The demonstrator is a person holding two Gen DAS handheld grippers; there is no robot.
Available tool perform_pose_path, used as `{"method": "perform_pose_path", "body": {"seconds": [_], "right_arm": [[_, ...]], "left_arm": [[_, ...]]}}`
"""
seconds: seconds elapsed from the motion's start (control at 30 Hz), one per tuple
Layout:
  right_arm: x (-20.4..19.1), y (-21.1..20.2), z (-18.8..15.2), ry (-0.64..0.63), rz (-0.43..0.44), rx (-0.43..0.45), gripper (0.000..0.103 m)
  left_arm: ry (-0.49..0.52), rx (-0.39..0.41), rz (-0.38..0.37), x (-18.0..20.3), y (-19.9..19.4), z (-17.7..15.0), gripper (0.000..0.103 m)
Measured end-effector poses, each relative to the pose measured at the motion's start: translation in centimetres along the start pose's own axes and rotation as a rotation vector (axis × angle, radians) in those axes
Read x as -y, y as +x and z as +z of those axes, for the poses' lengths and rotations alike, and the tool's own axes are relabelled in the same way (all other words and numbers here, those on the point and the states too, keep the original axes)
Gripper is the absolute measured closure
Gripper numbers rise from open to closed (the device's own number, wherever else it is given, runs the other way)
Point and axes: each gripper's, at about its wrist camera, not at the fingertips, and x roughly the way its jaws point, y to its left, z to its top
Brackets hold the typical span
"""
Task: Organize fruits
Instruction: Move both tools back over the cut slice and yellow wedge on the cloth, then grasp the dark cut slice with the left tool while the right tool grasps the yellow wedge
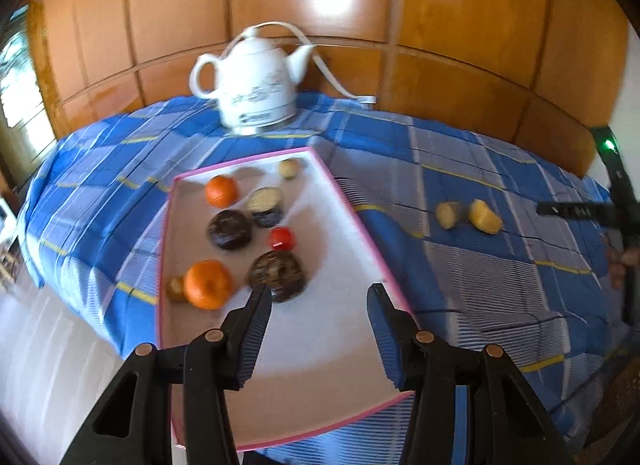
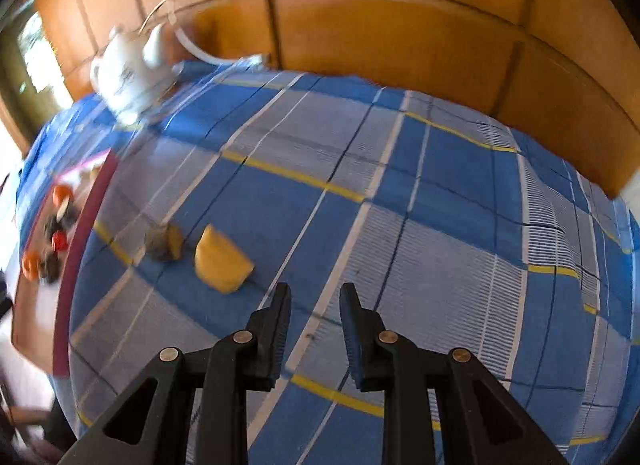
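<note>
Glossy varnished wood panelling (image 1: 460, 5) is reflecting light across the upper frame; a woven checked cloth (image 2: 440, 193) is lying matt, and a glazed white ceramic teapot (image 1: 256, 85) is shining.

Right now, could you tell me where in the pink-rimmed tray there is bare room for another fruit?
The pink-rimmed white tray is bare along its right rim and near end, under the open left gripper. Its far-left half is crowded: two oranges, chocolate doughnuts, a red fruit.
</note>
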Motion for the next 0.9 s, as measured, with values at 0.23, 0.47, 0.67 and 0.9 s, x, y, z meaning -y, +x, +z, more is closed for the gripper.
{"method": "perform_pose_path", "body": {"seconds": [0.23, 0.47, 0.67, 0.9], "right_arm": [[-0.2, -0.1, 0.2, 0.023, 0.057, -0.015, 0.077], [-0.5, -0.2, 0.2, 0.042, 0.087, -0.022, 0.077], [-0.2, -0.8, 0.3, 0.061, 0.100, -0.009, 0.076], [0.4, -1.1, 0.6, 0.095, 0.117, -0.003, 0.074]], "left_arm": [[0.074, -0.051, -0.127, 5.1, 2.5, 2.9, 0.050], [0.072, -0.107, -0.224, 9.0, 6.0, 5.6, 0.051], [0.048, -0.185, -0.266, 11.3, 10.3, 7.3, 0.051], [0.036, -0.237, -0.260, 13.1, 14.1, 8.4, 0.052]]}}
